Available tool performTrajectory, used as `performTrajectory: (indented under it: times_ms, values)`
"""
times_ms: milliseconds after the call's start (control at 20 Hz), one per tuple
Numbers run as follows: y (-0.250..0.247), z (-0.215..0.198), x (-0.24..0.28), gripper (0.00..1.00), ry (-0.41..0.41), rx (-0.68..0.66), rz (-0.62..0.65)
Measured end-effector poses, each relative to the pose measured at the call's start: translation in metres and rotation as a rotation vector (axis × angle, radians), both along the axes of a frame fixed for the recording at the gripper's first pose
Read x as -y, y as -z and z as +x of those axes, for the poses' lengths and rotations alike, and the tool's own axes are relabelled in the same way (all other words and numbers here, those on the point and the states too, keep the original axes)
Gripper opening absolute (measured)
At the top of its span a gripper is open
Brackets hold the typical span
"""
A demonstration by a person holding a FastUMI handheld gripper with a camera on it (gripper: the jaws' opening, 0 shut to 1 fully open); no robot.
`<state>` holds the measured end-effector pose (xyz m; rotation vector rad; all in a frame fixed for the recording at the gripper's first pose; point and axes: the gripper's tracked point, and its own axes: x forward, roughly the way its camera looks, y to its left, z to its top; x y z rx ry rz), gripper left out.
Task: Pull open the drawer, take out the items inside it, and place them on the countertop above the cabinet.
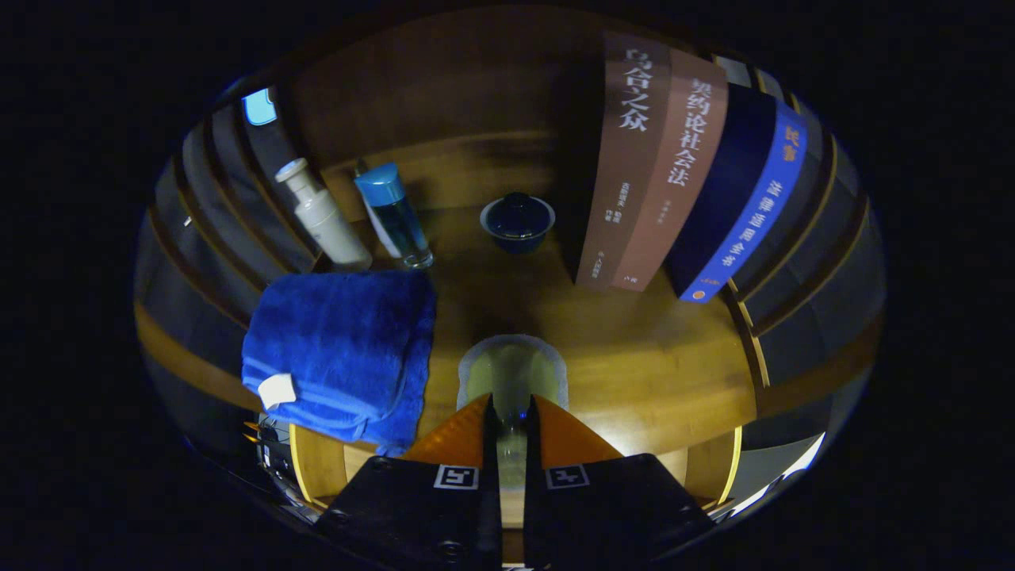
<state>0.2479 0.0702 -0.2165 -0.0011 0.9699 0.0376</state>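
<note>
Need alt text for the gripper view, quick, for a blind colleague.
The gripper has its fingers shut on a pale glass cup over the wooden countertop. Beyond it sit a folded blue towel, two bottles, a dark lidded bowl and upright books.

My camera sits on my gripper (511, 408) and looks forward along my two fingers, down on the wooden countertop (634, 357); it is close to it; the books (634, 159) stand beyond.

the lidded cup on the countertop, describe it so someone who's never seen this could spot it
On the wooden countertop, beyond the gripper shut on a pale item, look left of the upright books. The lidded cup there is squat, round and dark blue.
</note>
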Motion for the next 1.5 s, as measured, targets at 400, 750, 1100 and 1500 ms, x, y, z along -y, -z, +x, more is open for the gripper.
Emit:
performTrajectory:
  times_ms: [400,750,1100,1500]
  values:
    - [0.015,0.033,-0.003,0.19,0.007,-0.037,-0.003]
    - [0.006,0.028,-0.018,0.73,-0.028,0.056,-0.005]
    - [-0.040,-0.029,-0.027,0.99,-0.059,0.307,0.062]
    - [-0.099,-0.162,-0.014,1.00,-0.131,0.689,0.097]
